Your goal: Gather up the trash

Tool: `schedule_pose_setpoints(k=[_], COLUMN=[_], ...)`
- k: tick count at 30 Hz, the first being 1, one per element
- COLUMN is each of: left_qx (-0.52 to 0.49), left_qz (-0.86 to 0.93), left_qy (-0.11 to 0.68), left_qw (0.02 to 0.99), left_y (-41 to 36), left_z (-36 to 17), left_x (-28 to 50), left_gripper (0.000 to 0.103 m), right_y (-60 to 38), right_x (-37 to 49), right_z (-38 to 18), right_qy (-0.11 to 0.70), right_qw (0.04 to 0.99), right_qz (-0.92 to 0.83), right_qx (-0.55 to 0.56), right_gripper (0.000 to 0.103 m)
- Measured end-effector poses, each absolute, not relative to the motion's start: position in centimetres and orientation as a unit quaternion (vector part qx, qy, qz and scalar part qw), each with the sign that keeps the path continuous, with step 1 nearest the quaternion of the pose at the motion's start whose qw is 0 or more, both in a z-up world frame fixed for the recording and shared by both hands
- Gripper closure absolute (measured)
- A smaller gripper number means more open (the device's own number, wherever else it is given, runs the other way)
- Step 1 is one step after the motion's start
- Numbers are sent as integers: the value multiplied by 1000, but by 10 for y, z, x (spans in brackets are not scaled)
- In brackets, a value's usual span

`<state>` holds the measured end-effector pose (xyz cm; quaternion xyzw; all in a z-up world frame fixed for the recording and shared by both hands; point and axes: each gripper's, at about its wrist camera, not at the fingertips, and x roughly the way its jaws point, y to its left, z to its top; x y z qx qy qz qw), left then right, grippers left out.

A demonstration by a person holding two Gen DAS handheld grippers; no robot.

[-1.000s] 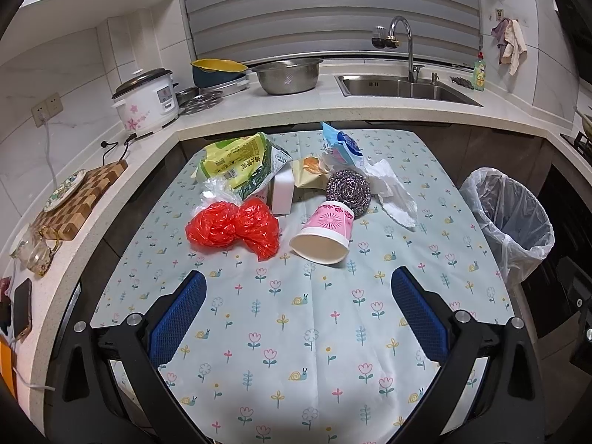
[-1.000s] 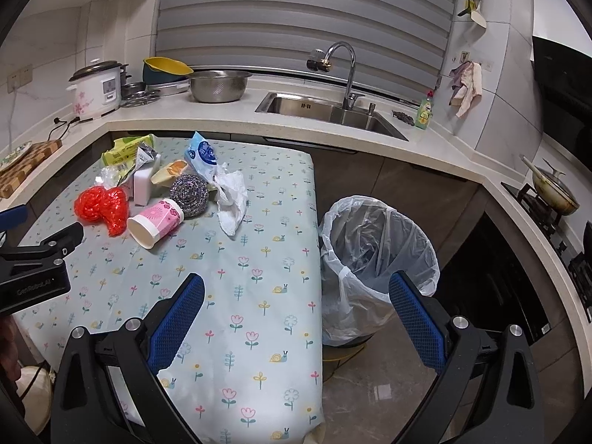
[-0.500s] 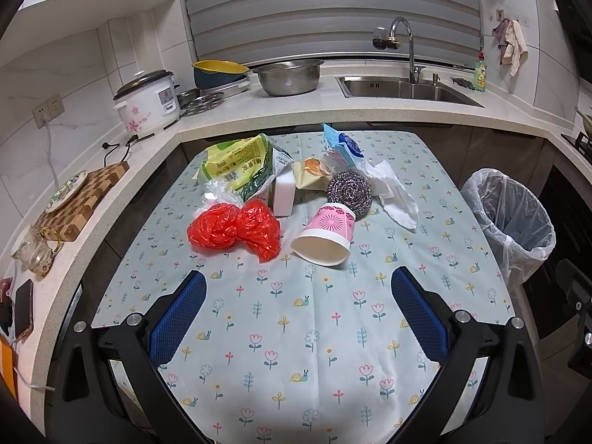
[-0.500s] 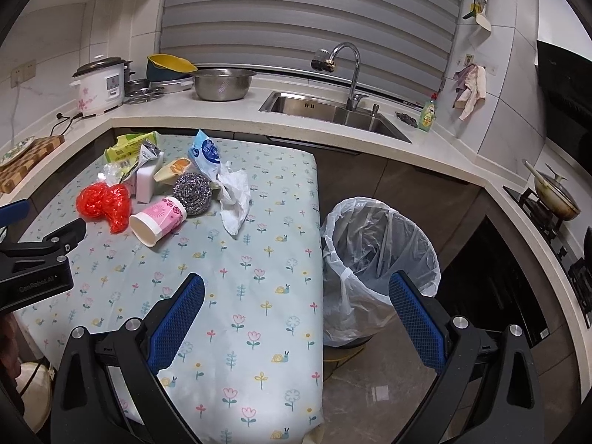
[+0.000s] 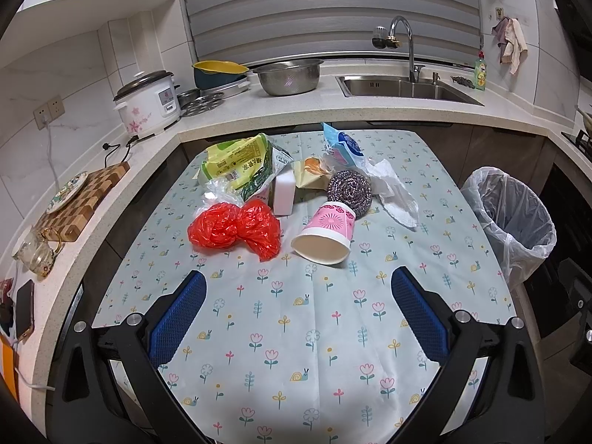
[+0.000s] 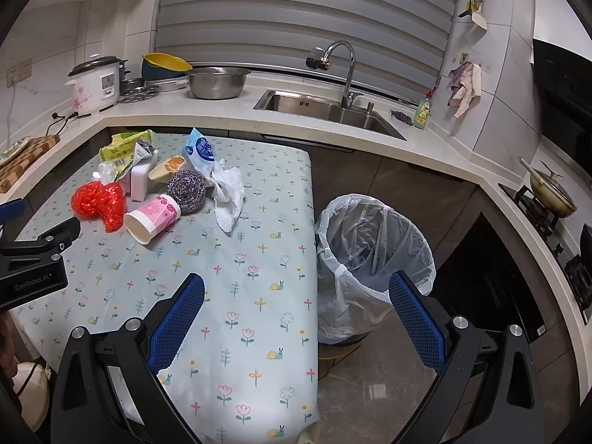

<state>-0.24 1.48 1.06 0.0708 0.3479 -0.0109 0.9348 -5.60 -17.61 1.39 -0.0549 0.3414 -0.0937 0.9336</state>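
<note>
Since a second ago, our right gripper (image 6: 296, 314) is drifting slightly toward the table, so the trash pile is sitting a little nearer in its view, while our left gripper (image 5: 298, 314) is barely shifting. Both are hovering with their blue pads spread wide apart and gripping nothing. In the left view we are facing the pile at 12 o'clock on the flowered tablecloth (image 5: 296, 333): a red plastic bag (image 5: 236, 227) at 11 o'clock, a pink paper cup (image 5: 325, 233) lying on its side just right of it, and a steel scourer (image 5: 349, 187) touching the cup's far end. Behind them a green wrapper (image 5: 236, 166), a white block (image 5: 284, 192), a blue packet (image 5: 342, 146) and a crumpled tissue (image 5: 392, 194) are crowding together. At 3 o'clock, beside the table edge, a lined trash bin (image 5: 514, 222) is standing open.
</note>
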Motion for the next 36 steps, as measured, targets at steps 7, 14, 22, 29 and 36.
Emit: schedule_pose_setpoints(k=[7, 14, 22, 29, 36], left_qx=[71, 72, 71, 66, 61], left_qz=[-11, -11, -18, -35, -53], left_qy=[348, 349, 354, 359, 356], left_qw=[935, 934, 932, 930, 931], left_y=[14, 13, 10, 8, 8], left_z=[10, 9, 2, 1, -1], left_x=[-3, -3, -1, 10, 27], left_gripper=[7, 7, 7, 7, 7], right_y=[-177, -179, -180, -181, -183], right_x=[-55, -55, -48, -34, -13], right_z=[13, 11, 8, 7, 5], right_qy=[341, 343, 346, 351, 352], right_qw=[933, 933, 931, 929, 928], right_qz=[-95, -96, -104, -110, -118], right_qx=[-56, -55, -54, -47, -41], right_gripper=[7, 7, 7, 7, 7])
